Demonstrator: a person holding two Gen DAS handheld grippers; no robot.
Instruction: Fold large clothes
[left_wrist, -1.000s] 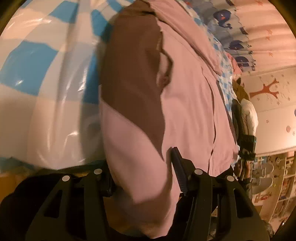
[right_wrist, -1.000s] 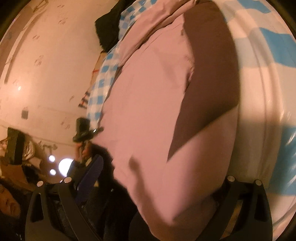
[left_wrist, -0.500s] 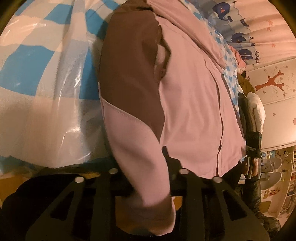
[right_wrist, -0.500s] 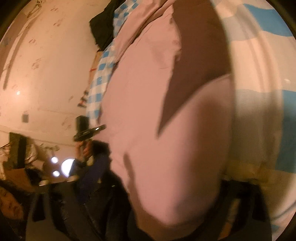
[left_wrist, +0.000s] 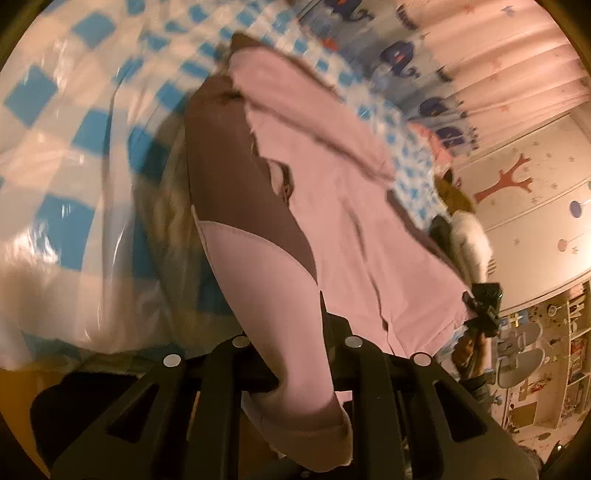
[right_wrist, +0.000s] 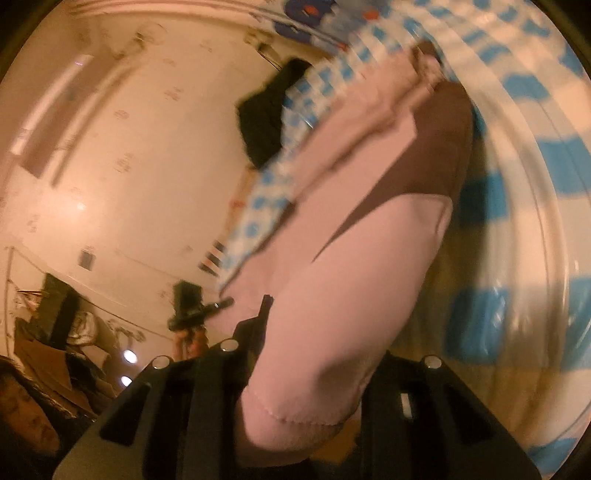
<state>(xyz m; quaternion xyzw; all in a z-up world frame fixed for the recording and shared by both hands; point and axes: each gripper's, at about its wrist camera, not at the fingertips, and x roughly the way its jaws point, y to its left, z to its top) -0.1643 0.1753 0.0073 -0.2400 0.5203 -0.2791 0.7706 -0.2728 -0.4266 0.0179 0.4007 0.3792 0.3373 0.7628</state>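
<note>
garment: pink-and-brown sweatshirt (left_wrist: 332, 206) spread on blue-checked bed cover (left_wrist: 66, 155), sleeves at near edge
left gripper (left_wrist: 295, 373): clamped on left sleeve cuff (left_wrist: 314, 439)
right gripper (right_wrist: 314, 369): closed on other sleeve cuff (right_wrist: 295, 417)
tip: lift both evenly, keep taut, fold sleeves inward across chest

- The right claw (right_wrist: 314, 373) is clamped on the cuff of a pink sleeve (right_wrist: 354, 295).
- The sleeve belongs to a pink garment with a brown panel (right_wrist: 432, 147).
- It lies on a blue-and-white checked cover (right_wrist: 517, 110) under glossy clear plastic.
- The other claw (right_wrist: 199, 314) shows at the garment's left edge.
- A black cloth (right_wrist: 269, 110) lies beyond.
</note>
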